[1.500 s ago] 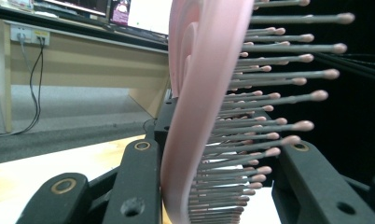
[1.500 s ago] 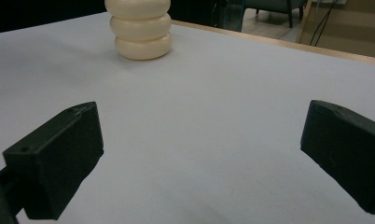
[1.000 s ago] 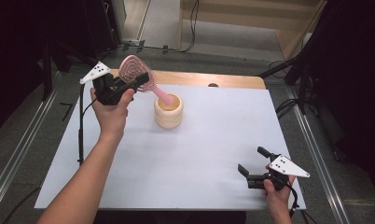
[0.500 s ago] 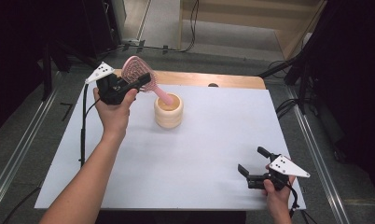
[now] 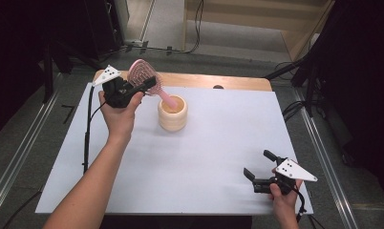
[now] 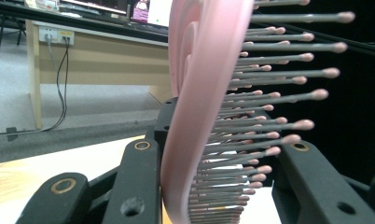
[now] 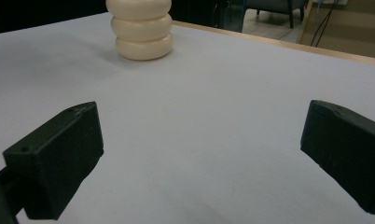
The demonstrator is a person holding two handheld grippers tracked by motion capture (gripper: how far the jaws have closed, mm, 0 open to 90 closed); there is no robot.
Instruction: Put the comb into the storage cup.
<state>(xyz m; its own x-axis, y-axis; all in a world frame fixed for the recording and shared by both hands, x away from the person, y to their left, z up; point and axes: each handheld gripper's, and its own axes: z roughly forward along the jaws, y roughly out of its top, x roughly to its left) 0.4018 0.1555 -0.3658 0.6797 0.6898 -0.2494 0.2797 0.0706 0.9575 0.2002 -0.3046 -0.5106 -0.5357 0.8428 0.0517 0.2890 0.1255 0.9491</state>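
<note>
A pink hairbrush (image 5: 143,76) is held by its head in my left gripper (image 5: 149,86), which is shut on it above the table's far left. Its handle slants down to the right, and the tip lies at the mouth of a cream ribbed cup (image 5: 173,114). In the left gripper view the brush (image 6: 199,93) stands edge-on between the black fingers (image 6: 134,182), bristles pointing right. My right gripper (image 5: 257,163) rests near the front right edge, open with nothing in it. In the right gripper view the cup (image 7: 141,30) stands far beyond the gripper (image 7: 202,154).
The white table top (image 5: 218,143) has a wooden strip (image 5: 238,82) along its far edge. The left gripper's cable (image 5: 87,133) hangs down the table's left side. Metal rails and a dark floor flank the table.
The left hand has shifted slightly to the right with the brush still in its grip. The right gripper has stayed where it was.
</note>
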